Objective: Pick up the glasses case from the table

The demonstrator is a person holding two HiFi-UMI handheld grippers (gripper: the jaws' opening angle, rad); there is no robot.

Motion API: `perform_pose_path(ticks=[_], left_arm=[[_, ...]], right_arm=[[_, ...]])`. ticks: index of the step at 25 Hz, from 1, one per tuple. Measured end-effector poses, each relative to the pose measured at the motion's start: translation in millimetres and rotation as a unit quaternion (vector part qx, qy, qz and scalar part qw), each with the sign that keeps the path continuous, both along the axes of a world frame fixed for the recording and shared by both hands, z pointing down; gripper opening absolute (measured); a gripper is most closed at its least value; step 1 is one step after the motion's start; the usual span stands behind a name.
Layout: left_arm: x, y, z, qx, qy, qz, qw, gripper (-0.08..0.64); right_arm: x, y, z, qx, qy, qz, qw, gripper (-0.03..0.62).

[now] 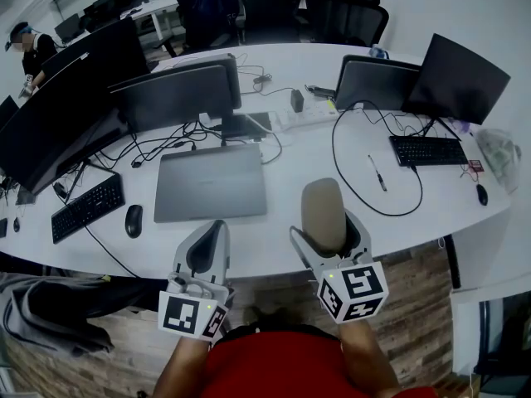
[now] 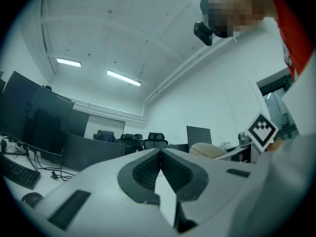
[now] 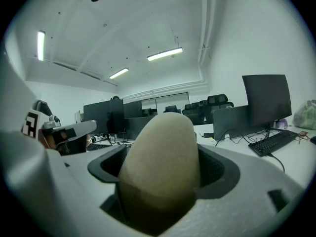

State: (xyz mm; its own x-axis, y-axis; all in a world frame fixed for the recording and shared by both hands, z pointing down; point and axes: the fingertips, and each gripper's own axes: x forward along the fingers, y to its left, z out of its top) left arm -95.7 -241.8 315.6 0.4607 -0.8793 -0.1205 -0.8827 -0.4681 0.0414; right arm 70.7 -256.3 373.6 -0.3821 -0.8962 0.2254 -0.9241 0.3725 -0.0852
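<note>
The right hand-held gripper (image 1: 326,237) is closed on the beige glasses case (image 1: 323,206), one jaw on each side, and holds it in the air above the near edge of the white desk (image 1: 299,160). The left hand-held gripper (image 1: 207,254) has its jaws together at the tips, with nothing between them.

Person wears a red fabric top (image 1: 274,363). Just ahead of the top are the left claw (image 1: 217,225) and the right claw (image 1: 323,222), both tapered shells of pale grey moulded plastic. The end of each claw nearest the top is a white cube with black square markers: left cube (image 1: 192,315), right cube (image 1: 353,293). The right cube has a small green dot. Inner faces carry dark ribbed pads (image 2: 143,171), and the shell has dark rectangular slots (image 2: 69,209).
</note>
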Motion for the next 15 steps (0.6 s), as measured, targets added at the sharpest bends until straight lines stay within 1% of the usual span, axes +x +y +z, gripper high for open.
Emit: perform_pose_path(ticks=[15], left_arm=[[0.1, -5.3, -2.1, 0.003, 0.000, 0.001, 1.0000, 0.011]], right_arm=[[-0.2, -5.1, -0.1, 0.000, -0.001, 0.002, 1.000, 0.428]])
